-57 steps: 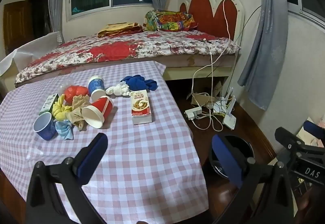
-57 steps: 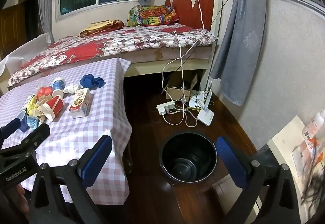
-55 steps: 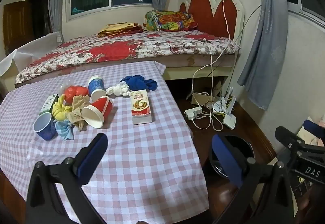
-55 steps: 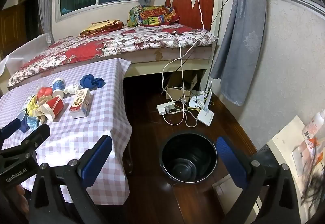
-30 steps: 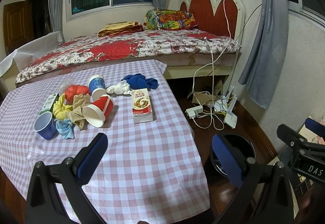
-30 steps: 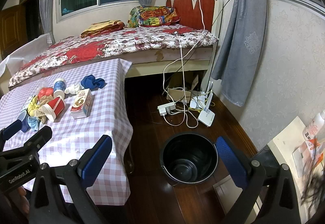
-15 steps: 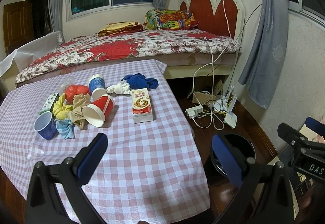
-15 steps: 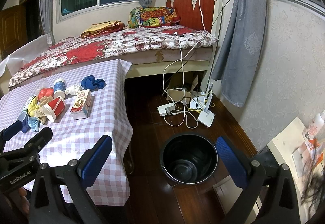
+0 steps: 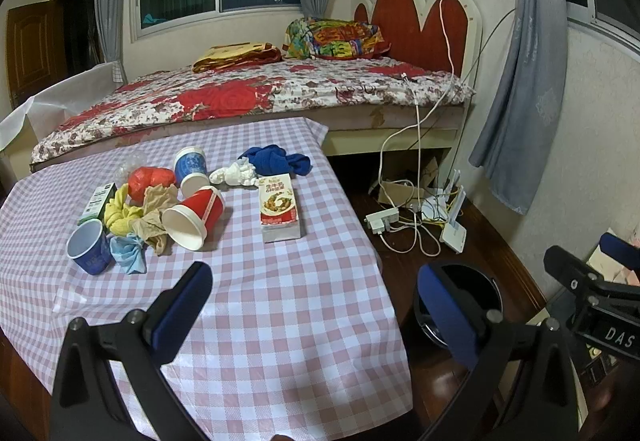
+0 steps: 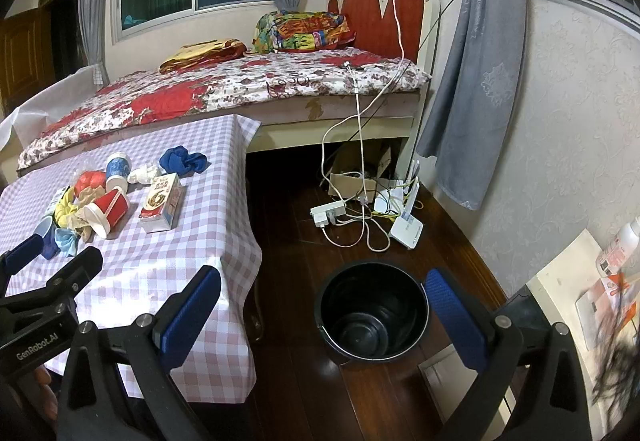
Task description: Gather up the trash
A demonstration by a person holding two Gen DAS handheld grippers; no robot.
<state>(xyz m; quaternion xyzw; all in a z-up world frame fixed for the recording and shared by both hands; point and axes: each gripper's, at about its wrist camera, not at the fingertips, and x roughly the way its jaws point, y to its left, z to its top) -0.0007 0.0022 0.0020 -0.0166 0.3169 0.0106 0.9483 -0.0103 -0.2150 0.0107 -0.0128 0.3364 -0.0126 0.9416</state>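
Barely any change: both views have crept slightly forward, nothing on the table [image 9: 280, 305] has shifted. Checked cloth, bed [image 9: 240, 97] behind, dark wood floor. Trash near the table's far left: three paper cups, one carton [image 9: 278, 207], crumpled wrappers. Black bin [image 10: 374, 311] sits right of the table. Left gripper [image 9: 316, 305] and right gripper [image 10: 324, 317]: jaws apart, empty.

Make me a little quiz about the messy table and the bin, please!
1. True or false: the red cup lies on its side.
2. Where is the black bin? A on the table, B on the floor beside the table, C on the bed.
3. Fill in: both the left gripper and the right gripper are ____ and hold nothing.

Key: 1 true; 2 B; 3 open.
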